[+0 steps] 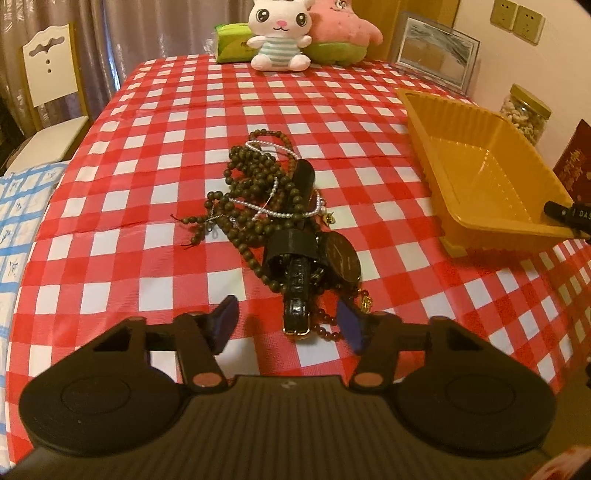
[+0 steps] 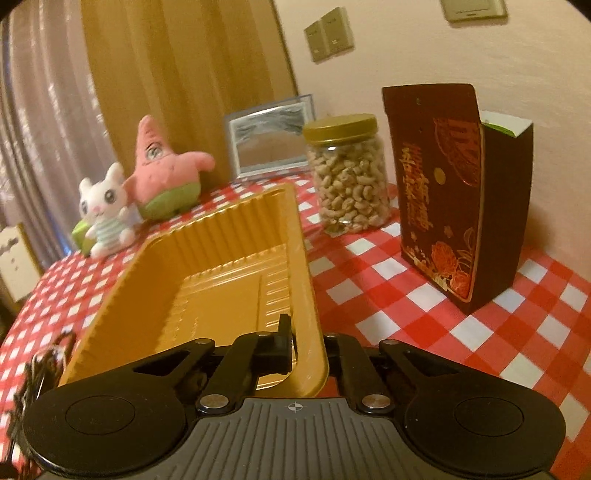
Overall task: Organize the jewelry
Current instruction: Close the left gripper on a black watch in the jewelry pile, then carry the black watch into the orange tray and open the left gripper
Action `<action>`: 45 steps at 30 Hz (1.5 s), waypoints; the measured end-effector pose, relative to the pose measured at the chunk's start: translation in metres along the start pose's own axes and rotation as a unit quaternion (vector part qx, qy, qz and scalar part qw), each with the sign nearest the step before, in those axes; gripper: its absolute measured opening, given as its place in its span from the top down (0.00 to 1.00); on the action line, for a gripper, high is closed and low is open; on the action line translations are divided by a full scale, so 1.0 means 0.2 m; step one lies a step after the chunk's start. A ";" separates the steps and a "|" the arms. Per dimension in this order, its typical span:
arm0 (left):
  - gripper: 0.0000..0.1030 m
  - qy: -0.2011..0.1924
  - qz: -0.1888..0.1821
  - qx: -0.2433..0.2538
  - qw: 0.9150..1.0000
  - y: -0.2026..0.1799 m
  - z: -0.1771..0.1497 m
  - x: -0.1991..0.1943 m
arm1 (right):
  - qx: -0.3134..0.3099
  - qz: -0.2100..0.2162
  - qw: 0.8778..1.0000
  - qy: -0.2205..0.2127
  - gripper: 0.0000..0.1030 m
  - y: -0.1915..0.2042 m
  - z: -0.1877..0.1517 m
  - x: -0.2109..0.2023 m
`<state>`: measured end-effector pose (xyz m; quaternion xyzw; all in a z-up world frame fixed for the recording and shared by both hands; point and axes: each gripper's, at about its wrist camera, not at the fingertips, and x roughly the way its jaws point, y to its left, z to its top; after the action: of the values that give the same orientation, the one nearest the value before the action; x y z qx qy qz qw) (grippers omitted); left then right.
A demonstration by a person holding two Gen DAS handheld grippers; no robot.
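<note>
A tangled pile of jewelry (image 1: 266, 199) lies mid-table on the red checked cloth: dark wooden bead strings, a thin pearl chain, a black-strap watch (image 1: 297, 295) with a dark dial (image 1: 341, 258). My left gripper (image 1: 290, 326) is open, its fingers on either side of the watch strap's near end. An empty yellow plastic tray (image 1: 480, 173) stands to the right. My right gripper (image 2: 308, 347) is shut on the tray's near right wall (image 2: 308, 295), one finger inside, one outside. It shows at the tray's corner in the left wrist view (image 1: 565, 214).
At the far edge sit a white bunny plush (image 1: 279, 33), a pink star plush (image 1: 340, 33), a green pack (image 1: 232, 40) and a framed picture (image 1: 434, 51). A jar of cashews (image 2: 347, 177) and a dark red box (image 2: 458, 199) stand right of the tray. A chair (image 1: 48, 92) is at left.
</note>
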<state>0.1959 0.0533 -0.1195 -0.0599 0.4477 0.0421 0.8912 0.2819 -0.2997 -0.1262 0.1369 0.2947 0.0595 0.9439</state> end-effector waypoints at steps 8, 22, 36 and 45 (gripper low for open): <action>0.86 0.007 -0.006 0.006 1.000 -0.02 0.01 0.06 | -0.020 0.010 1.000 0.008 0.96 -0.03 0.03 -0.04; 0.86 0.009 -0.009 0.008 1.000 -0.02 0.14 -0.12 | -0.065 0.033 0.997 0.015 0.96 -0.05 0.11 -0.04; 0.86 -0.026 -0.012 -0.040 0.999 0.02 0.26 -0.27 | -0.093 0.063 0.993 0.025 0.96 -0.04 0.15 -0.03; 0.86 -0.035 -0.057 -0.007 0.998 -0.04 0.35 -0.26 | -0.098 0.042 0.994 0.023 0.96 0.03 0.14 -0.06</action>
<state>0.2227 0.0549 -0.0360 -0.0898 0.4116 -0.0036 0.9069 0.2874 -0.3024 -0.0947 0.0542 0.3027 0.1313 0.9425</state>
